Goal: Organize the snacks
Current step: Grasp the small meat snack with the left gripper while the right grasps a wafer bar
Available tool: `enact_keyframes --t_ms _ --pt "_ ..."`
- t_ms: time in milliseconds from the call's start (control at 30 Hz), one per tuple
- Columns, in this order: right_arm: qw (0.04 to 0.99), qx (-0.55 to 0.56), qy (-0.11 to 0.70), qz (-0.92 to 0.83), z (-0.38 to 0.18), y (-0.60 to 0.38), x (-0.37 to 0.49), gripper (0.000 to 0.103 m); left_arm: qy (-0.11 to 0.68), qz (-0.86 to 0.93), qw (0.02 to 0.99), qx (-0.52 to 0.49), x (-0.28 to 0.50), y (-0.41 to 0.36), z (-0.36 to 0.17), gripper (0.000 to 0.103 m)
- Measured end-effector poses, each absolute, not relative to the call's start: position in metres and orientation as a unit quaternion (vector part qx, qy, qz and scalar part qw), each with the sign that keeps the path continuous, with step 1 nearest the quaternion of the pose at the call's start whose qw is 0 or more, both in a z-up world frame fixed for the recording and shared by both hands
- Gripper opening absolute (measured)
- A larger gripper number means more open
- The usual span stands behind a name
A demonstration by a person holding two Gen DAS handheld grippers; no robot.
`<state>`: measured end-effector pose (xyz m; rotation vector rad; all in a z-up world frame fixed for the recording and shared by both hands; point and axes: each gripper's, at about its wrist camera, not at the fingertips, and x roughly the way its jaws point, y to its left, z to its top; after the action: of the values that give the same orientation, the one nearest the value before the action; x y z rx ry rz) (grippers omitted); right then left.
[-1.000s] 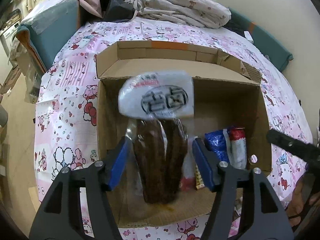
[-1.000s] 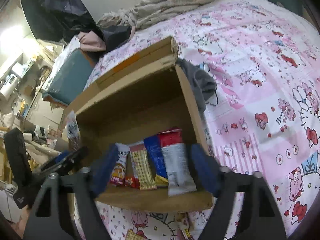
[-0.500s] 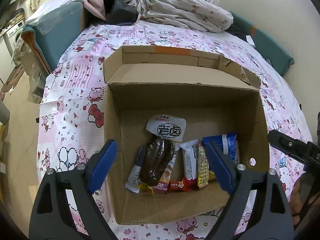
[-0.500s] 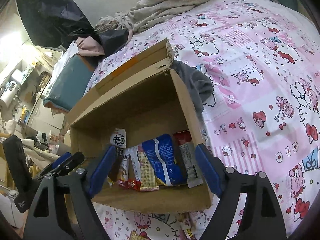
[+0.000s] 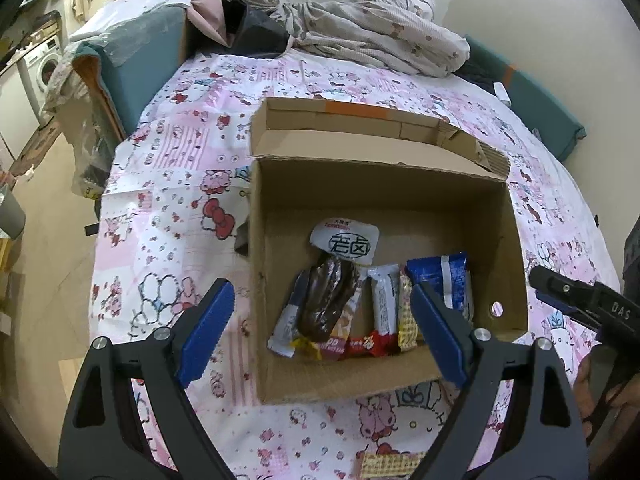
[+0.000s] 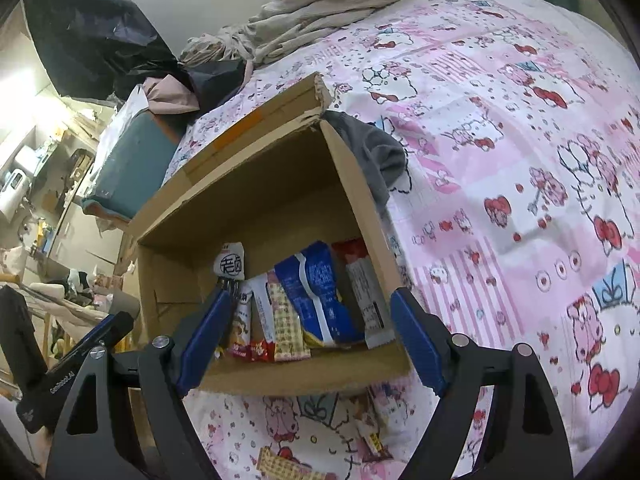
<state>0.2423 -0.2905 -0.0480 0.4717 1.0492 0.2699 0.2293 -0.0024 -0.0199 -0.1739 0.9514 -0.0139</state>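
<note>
Here we see the snacks lying together at the near end of an open cardboard box [image 5: 376, 184], which sits on a bed covered with a pink cartoon-print sheet [image 5: 176, 184]. Furthest left in the left wrist view is a clear pouch of dark brown meat [image 5: 330, 300] with a white label at its top; it rests on top of a few smaller packets. Just beside it lie a white bar [image 5: 384, 300], a yellow checked wafer pack [image 5: 405, 316] and a blue packet [image 5: 452, 280], all side by side and touching. The right wrist view also shows a red and silver packet [image 6: 362, 280] against the box's right wall.

Our left gripper [image 5: 320, 332] hangs above the near part of the box with its fingers spread wide and nothing between them. Our right gripper [image 6: 310, 336] also points down at the box, fingers wide and empty.

Outside the box, another yellow checked wafer pack [image 5: 390, 464] lies on the sheet just in front of it. A grey cloth [image 6: 380, 152] lies against the box's right side. At the far end of the bed we see a crumpled blanket [image 5: 380, 36].
</note>
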Motion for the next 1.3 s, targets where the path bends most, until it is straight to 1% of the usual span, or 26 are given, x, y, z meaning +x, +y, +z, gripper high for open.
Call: enact_keyframes --t_ms 167,500,800,900,1067,1200,1300 --pt "0.827 0.232 0.496 0.127 -0.043 -0.296 0.226 0.084 0.464 0.002 0.880 -0.102 0.210 0.007 -0.021 0.087" --pt "0.796 0.279 0.522 0.132 -0.057 -0.297 0.186 0.084 0.490 0.006 0.862 -0.128 0.173 0.006 -0.033 0.087" --pt "0.782 0.270 0.548 0.122 -0.071 -0.293 0.154 0.084 0.515 -0.001 0.848 -0.130 0.141 -0.004 -0.052 0.087" --pt "0.778 0.275 0.553 0.114 -0.076 -0.296 0.151 0.084 0.532 0.001 0.836 -0.135 0.133 -0.009 -0.063 0.087" --pt "0.776 0.284 0.555 0.100 -0.078 -0.301 0.153 0.084 0.584 -0.011 0.794 -0.169 0.119 -0.027 -0.096 0.087" --pt "0.771 0.293 0.557 0.099 -0.079 -0.304 0.153 0.084 0.631 -0.037 0.761 -0.144 0.114 -0.063 -0.118 0.087" --pt "0.769 0.301 0.556 0.097 -0.079 -0.308 0.152 0.084 0.652 -0.050 0.750 -0.096 0.111 -0.092 -0.133 0.087"
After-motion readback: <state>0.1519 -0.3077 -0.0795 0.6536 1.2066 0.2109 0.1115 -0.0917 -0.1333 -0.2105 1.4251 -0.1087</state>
